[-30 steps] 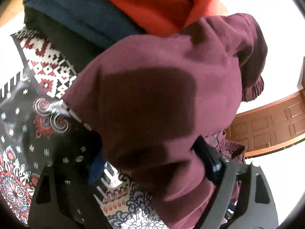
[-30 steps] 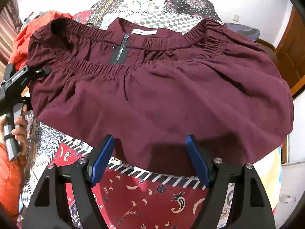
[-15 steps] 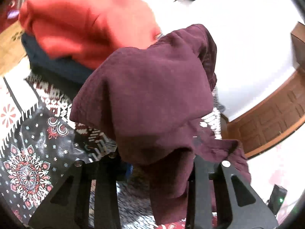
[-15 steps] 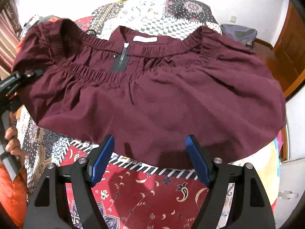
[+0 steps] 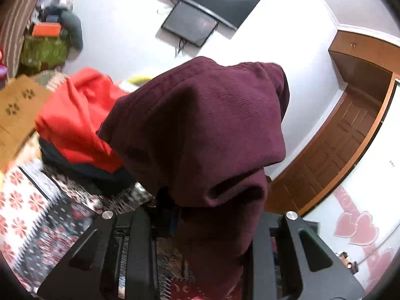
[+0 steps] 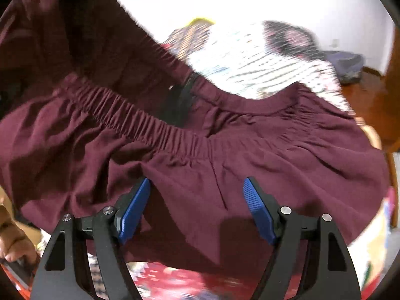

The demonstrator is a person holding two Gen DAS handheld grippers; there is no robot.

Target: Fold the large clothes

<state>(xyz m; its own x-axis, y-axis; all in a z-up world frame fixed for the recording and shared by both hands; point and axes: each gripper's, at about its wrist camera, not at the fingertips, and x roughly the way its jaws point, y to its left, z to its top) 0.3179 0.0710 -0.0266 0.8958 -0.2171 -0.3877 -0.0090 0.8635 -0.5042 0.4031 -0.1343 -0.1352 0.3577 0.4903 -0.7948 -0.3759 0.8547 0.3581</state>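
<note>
A maroon garment (image 6: 200,150) with an elastic gathered band and a dark zipper lies spread over a patterned bedspread (image 6: 250,57). My left gripper (image 5: 200,215) is shut on a bunch of this maroon garment (image 5: 200,125) and holds it lifted; the cloth drapes over the fingers and hides their tips. My right gripper (image 6: 197,200) is open, its blue pads (image 6: 136,210) wide apart just over the garment's near hem, holding nothing. The garment's left side is raised toward the left gripper.
A red cloth (image 5: 75,117) on dark folded clothes (image 5: 82,172) sits on the bed at the left. A wall-mounted screen (image 5: 200,17) and a wooden door (image 5: 337,150) are beyond. A hand (image 6: 12,240) holding the left gripper shows at the lower left.
My left gripper has risen and tilted up with the maroon cloth, now facing the wall. The garment's left side has lifted. My right gripper has moved forward over the hem, still open.
</note>
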